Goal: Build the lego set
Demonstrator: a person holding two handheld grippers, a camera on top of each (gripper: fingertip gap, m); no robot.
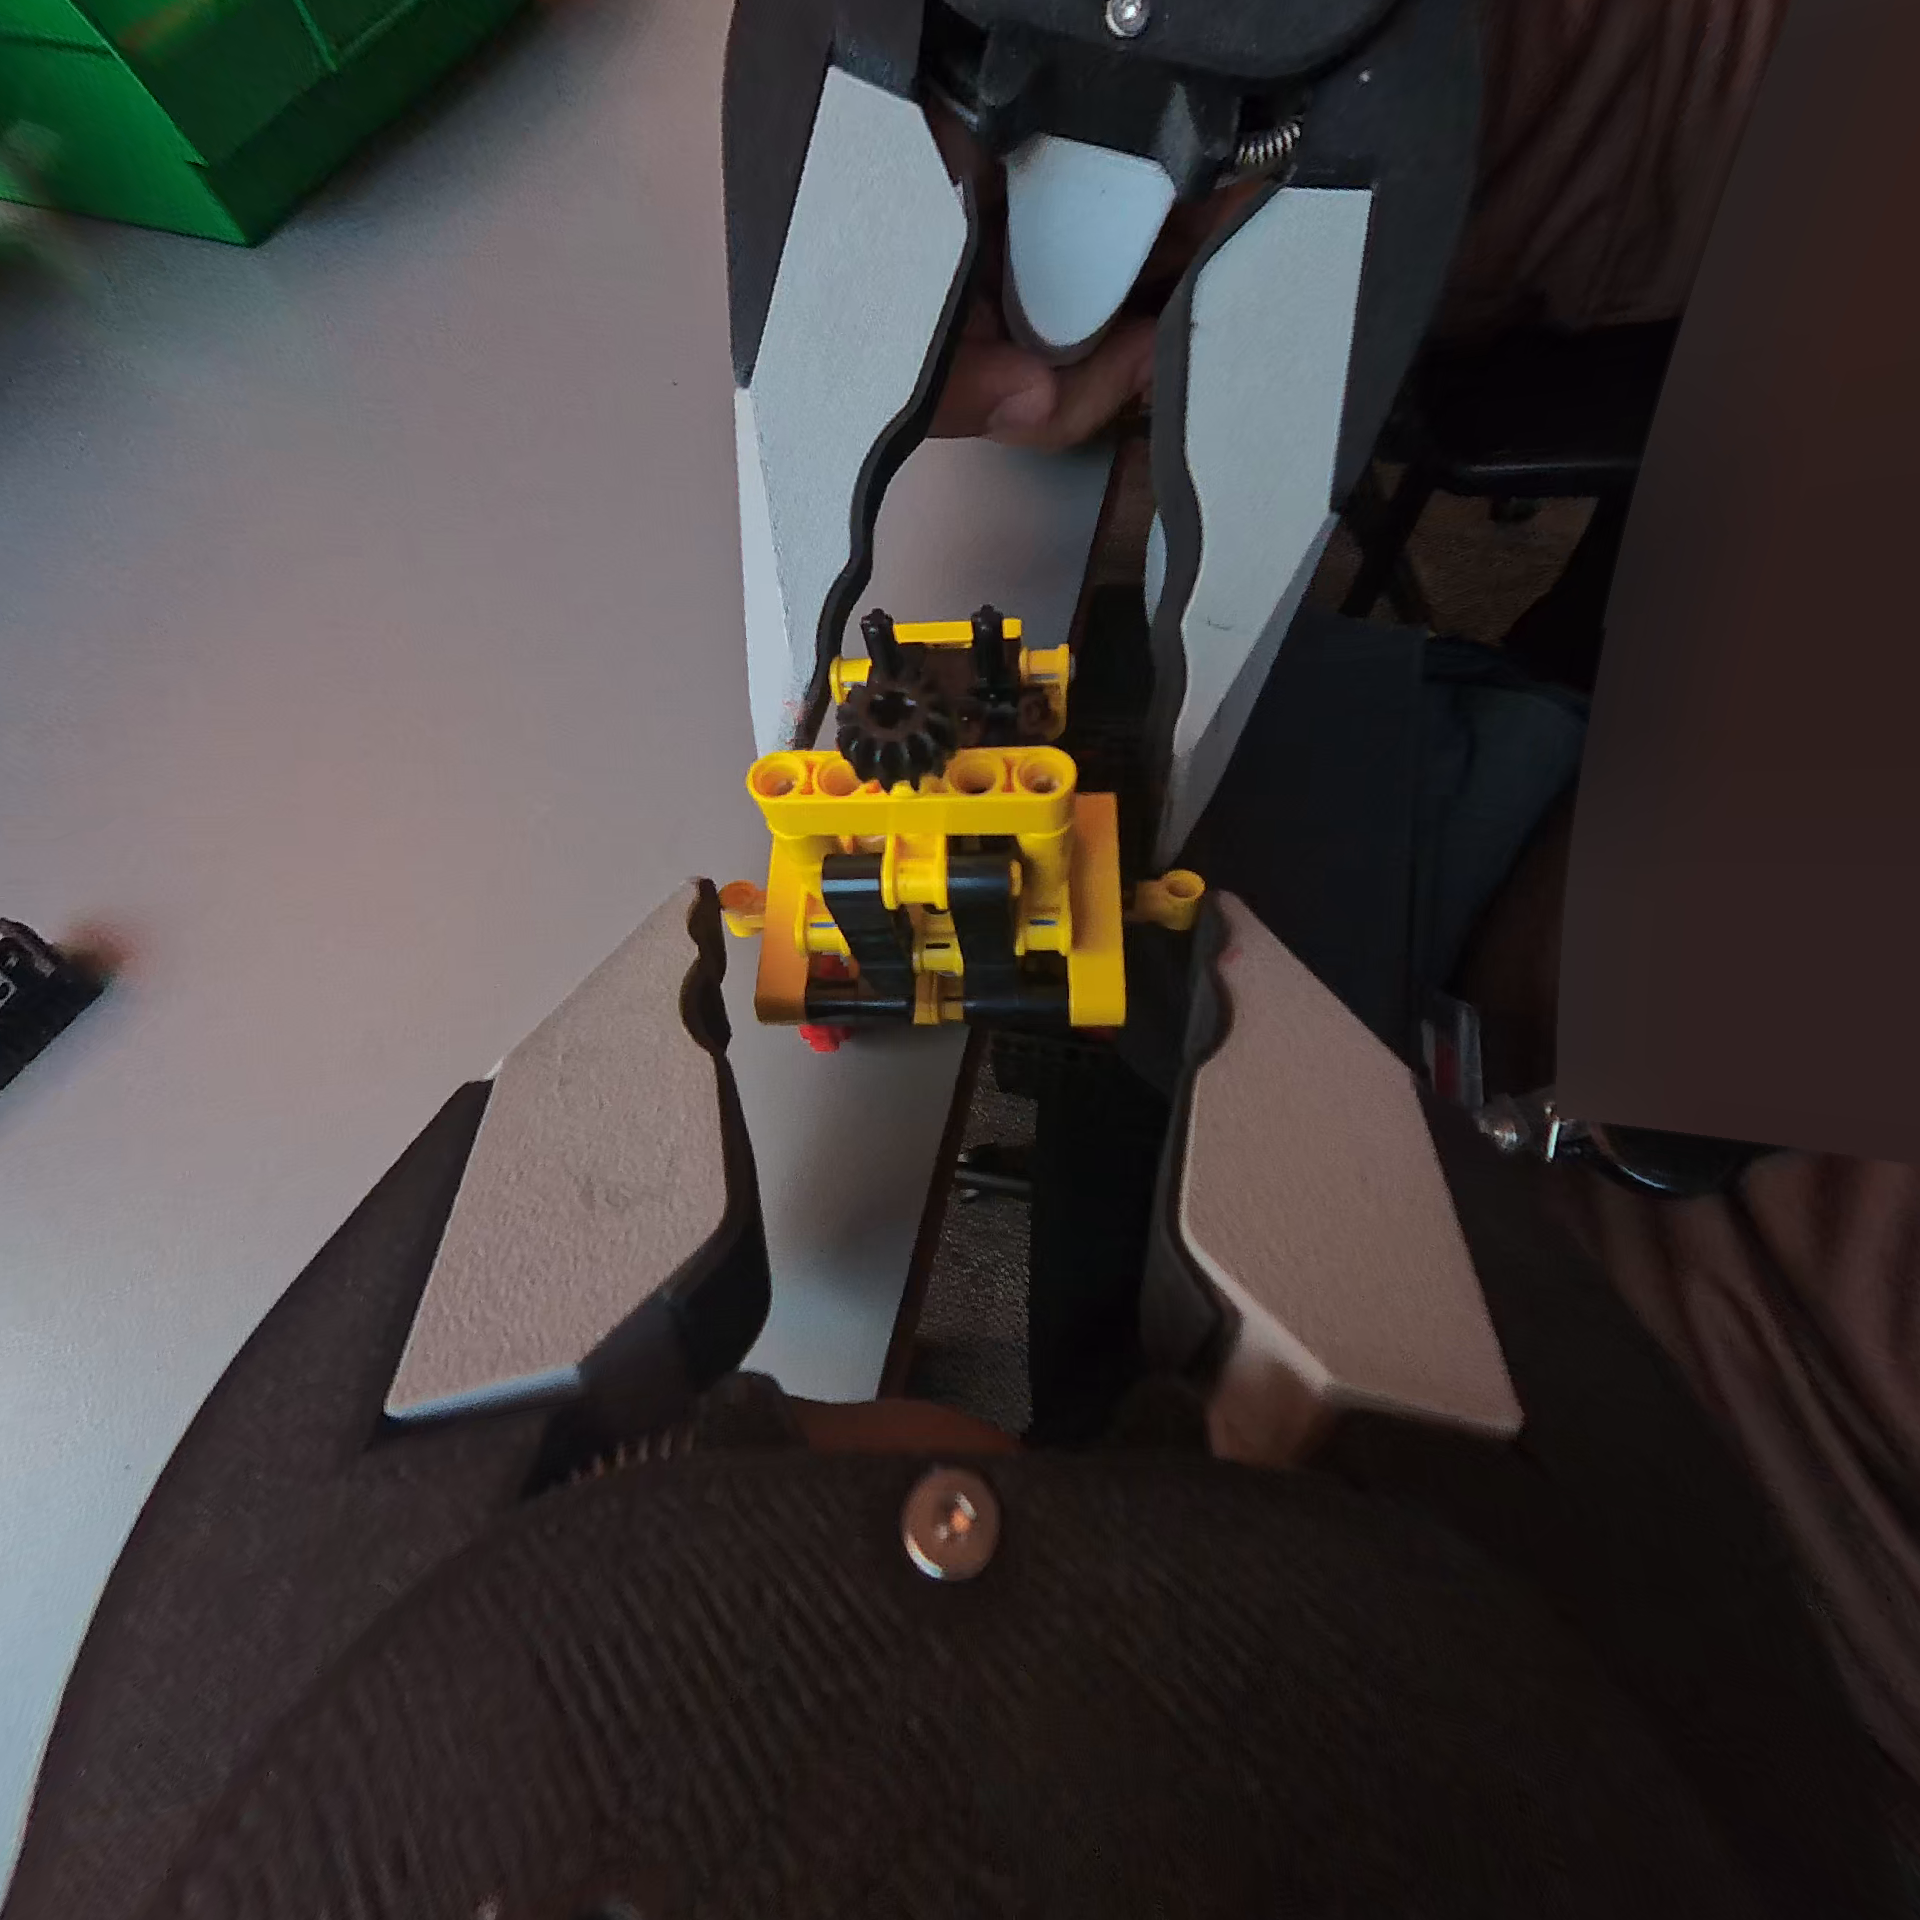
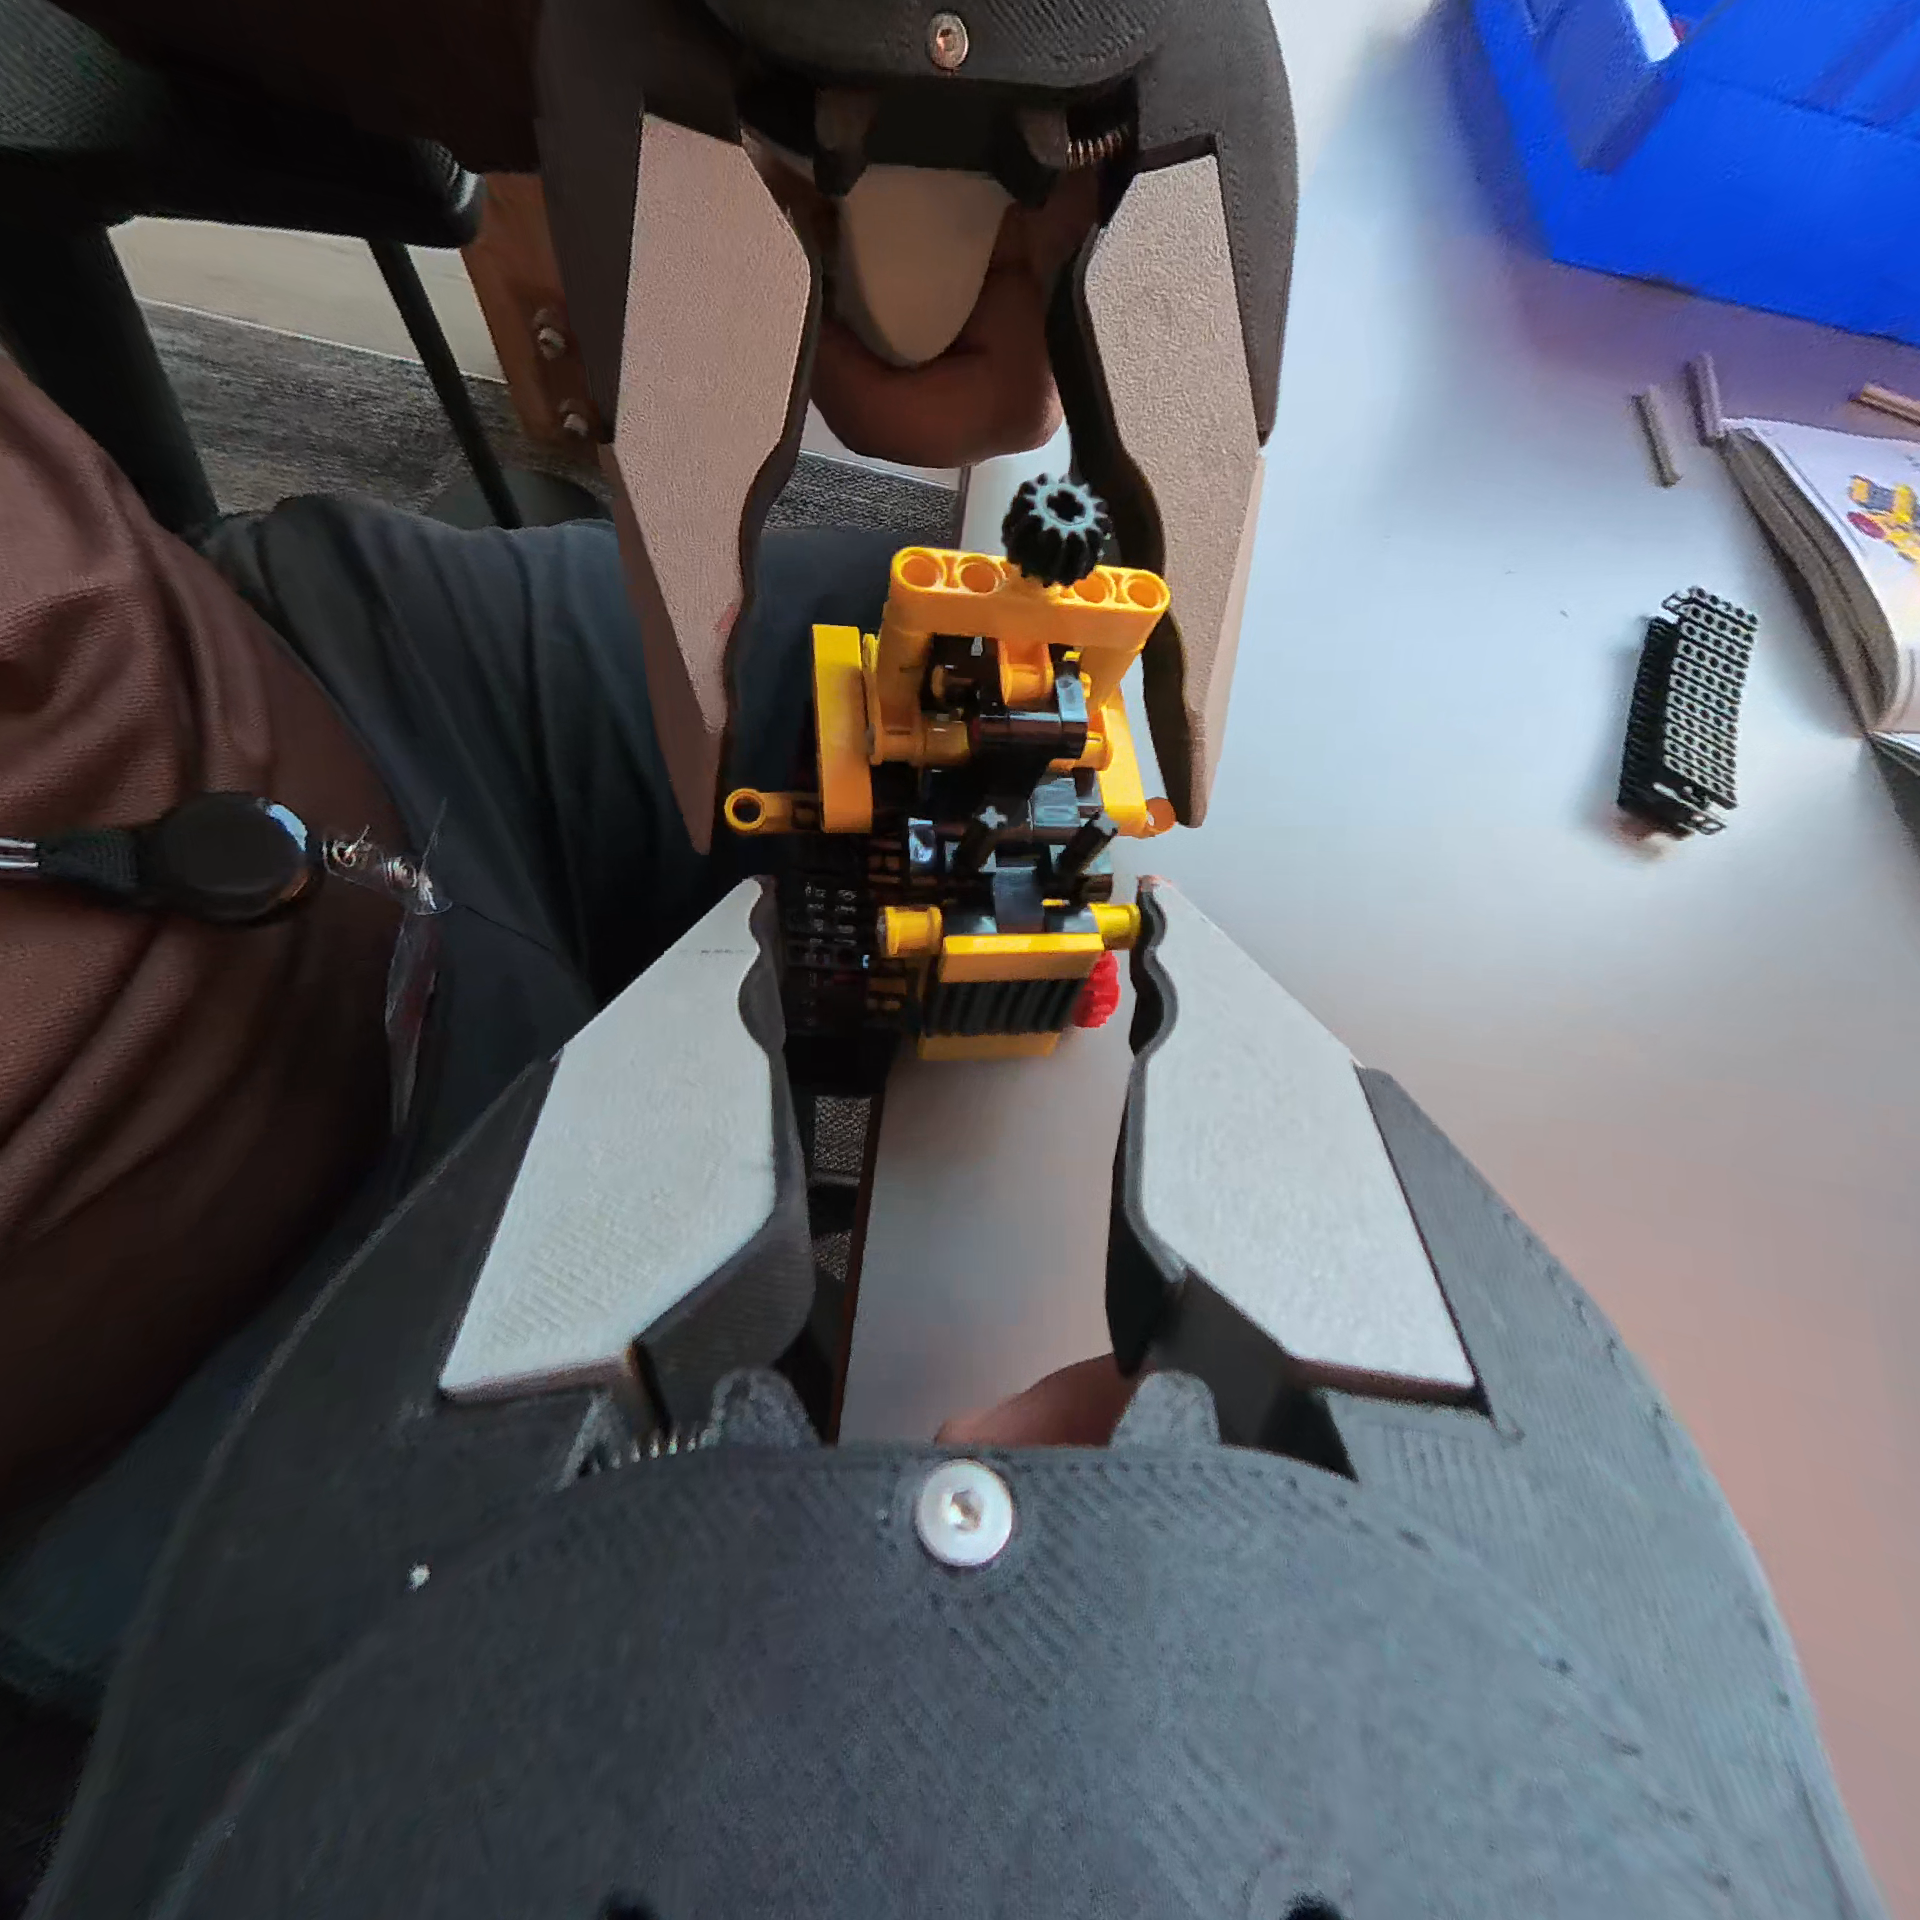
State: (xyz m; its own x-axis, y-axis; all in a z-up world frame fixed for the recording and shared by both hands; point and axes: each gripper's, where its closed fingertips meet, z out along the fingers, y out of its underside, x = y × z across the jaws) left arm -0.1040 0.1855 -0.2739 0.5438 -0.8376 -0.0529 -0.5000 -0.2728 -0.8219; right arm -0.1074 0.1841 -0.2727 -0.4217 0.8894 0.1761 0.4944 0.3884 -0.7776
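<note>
Between both grippers' parted fingers, touching their tips, the yellow-and-black plastic lego model (image 1: 935, 883) should be squeezed evenly.

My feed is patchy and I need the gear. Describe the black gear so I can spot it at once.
Find the yellow and black lego model at the table's near edge, between the two grippers' fingers. A yellow beam with round holes runs across its top. The black gear sits on that beam, the only toothed round part there.
</note>
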